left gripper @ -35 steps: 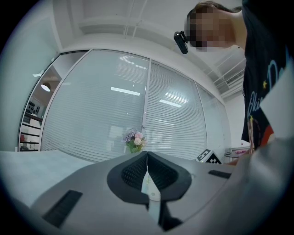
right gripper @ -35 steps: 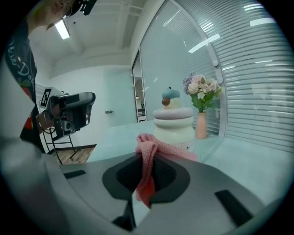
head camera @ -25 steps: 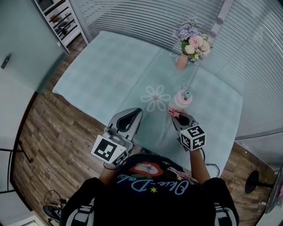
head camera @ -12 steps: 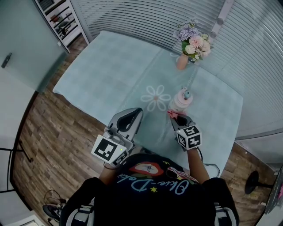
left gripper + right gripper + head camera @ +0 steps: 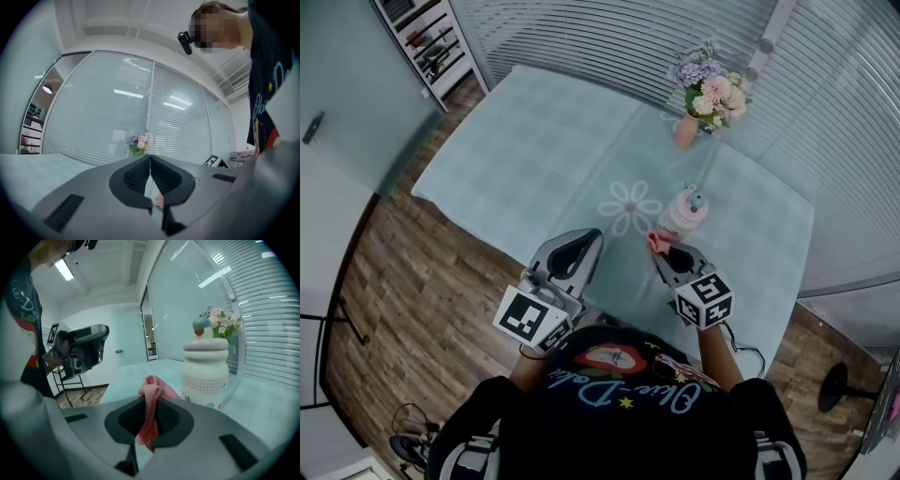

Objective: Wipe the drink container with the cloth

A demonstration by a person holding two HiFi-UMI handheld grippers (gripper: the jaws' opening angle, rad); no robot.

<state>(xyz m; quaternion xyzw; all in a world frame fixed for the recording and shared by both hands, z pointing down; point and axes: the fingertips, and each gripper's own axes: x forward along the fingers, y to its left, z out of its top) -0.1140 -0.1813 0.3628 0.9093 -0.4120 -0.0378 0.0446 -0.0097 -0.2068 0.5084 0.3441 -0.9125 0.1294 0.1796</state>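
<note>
The drink container (image 5: 685, 212), a pale lidded jar with a small knob on top, stands upright on the worktop (image 5: 534, 159), a little right of centre in the head view and below the vase of flowers (image 5: 703, 98) in the upper right.

The right gripper (image 5: 660, 249) has its jaws pressed together on the pink cloth (image 5: 657, 242). In the right gripper view the cloth (image 5: 151, 397) bunches up above the jaw tips, and the container (image 5: 206, 373) rises just to its right. The cloth sits close to the container's lower left side. It seems apart from it, though I cannot tell for sure.

The left gripper (image 5: 584, 244) hangs at lower centre, well clear of the container. Its jaws are closed tip to tip, with nothing gripped between them as far as the left gripper view shows.

As for progress, the cloth is in hand and brought up to the container, so the pick-up is done. No view shows how much of the surface has been wiped. Nothing steadies the container, so a firm rub could tip or slide it.
</note>
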